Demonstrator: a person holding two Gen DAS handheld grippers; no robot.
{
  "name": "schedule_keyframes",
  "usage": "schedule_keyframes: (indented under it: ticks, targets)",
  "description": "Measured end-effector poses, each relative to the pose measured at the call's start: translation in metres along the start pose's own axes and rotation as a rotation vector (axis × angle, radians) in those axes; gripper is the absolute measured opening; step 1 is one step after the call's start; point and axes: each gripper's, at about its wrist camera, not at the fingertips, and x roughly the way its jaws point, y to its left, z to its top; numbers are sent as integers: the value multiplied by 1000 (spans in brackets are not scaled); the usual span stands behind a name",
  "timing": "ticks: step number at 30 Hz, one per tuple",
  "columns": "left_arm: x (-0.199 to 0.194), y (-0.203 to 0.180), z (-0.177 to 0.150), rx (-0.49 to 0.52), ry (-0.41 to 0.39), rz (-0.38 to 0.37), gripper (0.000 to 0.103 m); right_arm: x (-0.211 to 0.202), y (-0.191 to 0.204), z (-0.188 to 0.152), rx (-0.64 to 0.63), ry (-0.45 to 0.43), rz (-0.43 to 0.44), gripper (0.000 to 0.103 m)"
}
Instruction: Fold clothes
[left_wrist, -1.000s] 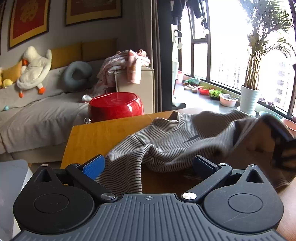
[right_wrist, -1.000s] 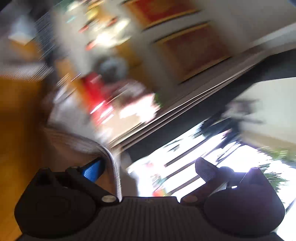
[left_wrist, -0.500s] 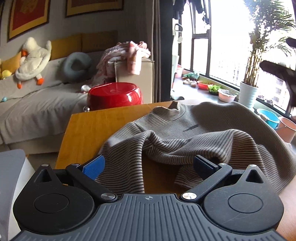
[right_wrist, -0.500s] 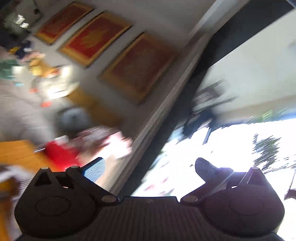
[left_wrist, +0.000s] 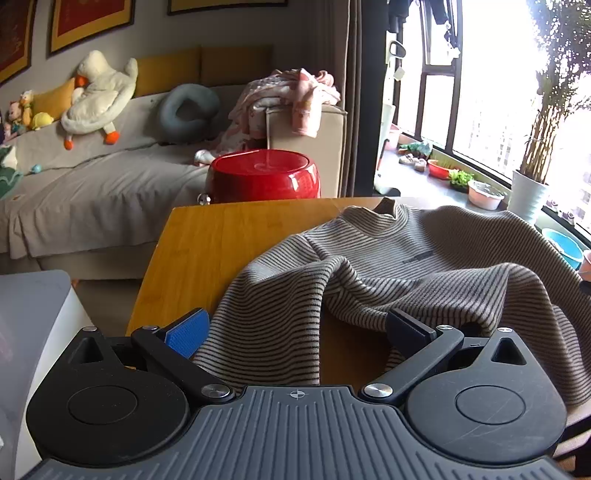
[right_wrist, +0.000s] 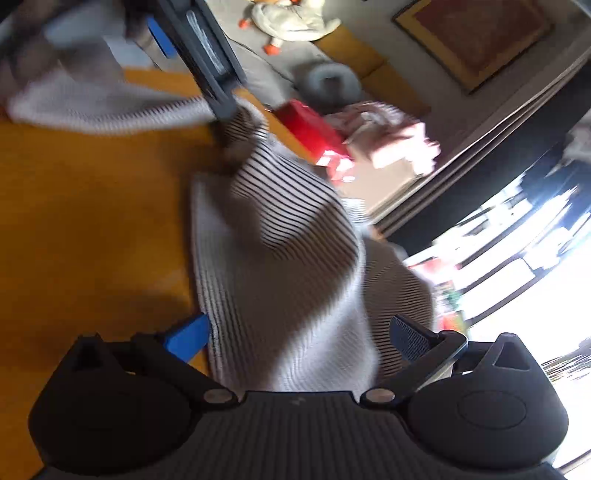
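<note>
Two grippers hover over a striped sweater (left_wrist: 424, 269) that lies rumpled on a wooden table (left_wrist: 229, 240), filling the middle and right of the left wrist view, collar toward the far edge. The left gripper (left_wrist: 295, 330) has its jaws spread wide with a fold of the sweater lying between them, not pinched. The right gripper (right_wrist: 299, 334) is likewise wide open, with striped cloth bunched between its fingers; that view is blurred. Beyond the table, at upper centre, sits a red stool (left_wrist: 264, 175), then a grey sofa (left_wrist: 92, 184) with a stuffed duck (left_wrist: 99, 99) and a heap of pink clothes (left_wrist: 291, 99). A potted plant (left_wrist: 532, 173) stands by the window at right.
</note>
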Motion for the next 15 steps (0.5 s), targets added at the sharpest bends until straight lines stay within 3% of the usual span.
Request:
schedule_keyframes:
  ticks: [2, 4, 10, 12, 15]
  targets:
    - [-1, -2, 0, 6, -5, -9, 103, 5, 3, -2, -59, -36, -119, 103]
    - [-2, -4, 0, 15, -8, -19, 103, 7, 4, -3, -129, -117, -299, 103]
    - [-1, -8, -1, 28, -7, -34, 103, -2, -43, 26, -49, -294, -664, 103]
    - [-2, -8, -2, 32, -7, -43, 103, -3, -62, 36, 15, -299, -665, 103]
    - [1, -6, -1, 26, 3, -43, 103, -10, -86, 40, 132, -262, -468, 103]
